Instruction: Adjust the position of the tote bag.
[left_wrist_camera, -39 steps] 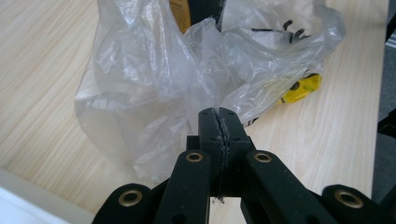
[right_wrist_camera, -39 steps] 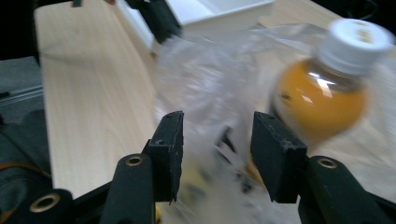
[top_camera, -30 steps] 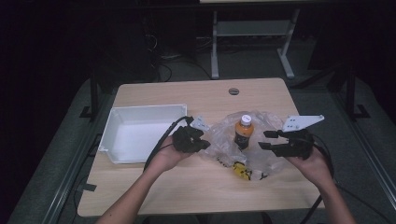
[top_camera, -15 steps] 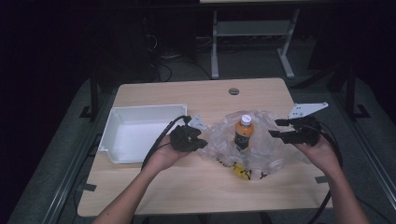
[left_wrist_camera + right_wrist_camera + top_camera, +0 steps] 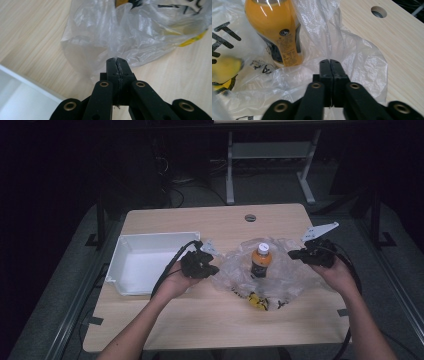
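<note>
A clear plastic bag (image 5: 285, 277) with black and yellow print lies crumpled on the wooden table (image 5: 210, 320). An orange juice bottle (image 5: 260, 260) stands upright inside it. My left gripper (image 5: 216, 269) is shut on the bag's left edge, and the film (image 5: 130, 32) bunches at its closed tips (image 5: 116, 60). My right gripper (image 5: 292, 254) is at the bag's right edge. Its jaws have just been closing and now stand shut (image 5: 329, 61) with bag film (image 5: 359, 65) pinched between them. The bottle (image 5: 279, 32) stands just beyond them.
An empty white tray (image 5: 150, 240) sits on the table's left side, just behind the left hand. A round cable hole (image 5: 250, 217) is near the far edge. Bare wood lies in front of the bag. Dark floor and a desk frame lie beyond.
The right hand has moved away from the person and slightly left to the bag's right edge, and its jaws have shut there. The left hand has kept still on the bag.
</note>
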A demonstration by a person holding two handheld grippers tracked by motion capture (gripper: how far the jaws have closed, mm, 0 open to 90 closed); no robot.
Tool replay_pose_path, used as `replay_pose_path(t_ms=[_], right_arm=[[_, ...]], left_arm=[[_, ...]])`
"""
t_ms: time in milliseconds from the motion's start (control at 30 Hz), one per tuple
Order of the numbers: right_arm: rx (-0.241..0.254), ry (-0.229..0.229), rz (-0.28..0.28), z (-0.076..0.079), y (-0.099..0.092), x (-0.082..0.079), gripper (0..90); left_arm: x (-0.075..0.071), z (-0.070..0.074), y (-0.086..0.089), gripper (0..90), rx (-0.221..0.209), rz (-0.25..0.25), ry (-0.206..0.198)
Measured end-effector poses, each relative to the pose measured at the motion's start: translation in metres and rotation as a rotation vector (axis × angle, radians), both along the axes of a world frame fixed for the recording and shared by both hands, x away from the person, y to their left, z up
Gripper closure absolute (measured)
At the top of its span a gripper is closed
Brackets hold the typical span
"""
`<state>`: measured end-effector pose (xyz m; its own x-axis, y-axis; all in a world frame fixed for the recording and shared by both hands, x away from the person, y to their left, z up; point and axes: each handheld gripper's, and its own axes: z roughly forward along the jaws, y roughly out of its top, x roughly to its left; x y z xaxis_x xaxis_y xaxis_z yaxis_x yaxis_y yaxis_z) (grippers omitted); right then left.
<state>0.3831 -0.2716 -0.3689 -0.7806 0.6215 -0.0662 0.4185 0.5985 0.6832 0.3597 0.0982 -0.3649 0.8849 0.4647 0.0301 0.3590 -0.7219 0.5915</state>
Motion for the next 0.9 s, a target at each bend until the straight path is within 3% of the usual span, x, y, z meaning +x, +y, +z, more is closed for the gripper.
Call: replay_pose_path(t_ms=[333, 600, 900], right_arm=[[0.011, 0.07, -0.031, -0.012, 0.001, 0.011, 90.0], [-0.021, 0.14, -0.047, -0.027, 0.005, 0.017, 90.0], [-0.003, 0.197, -0.06, -0.051, 0.003, 0.013, 90.0]], left_arm=[[0.012, -0.011, -0.003, 90.0, 0.023, 0.063, 0.011], [0.014, -0.02, -0.008, 90.0, 0.063, 0.071, 0.026], [0.009, -0.031, -0.013, 90.0, 0.089, 0.064, 0.032]])
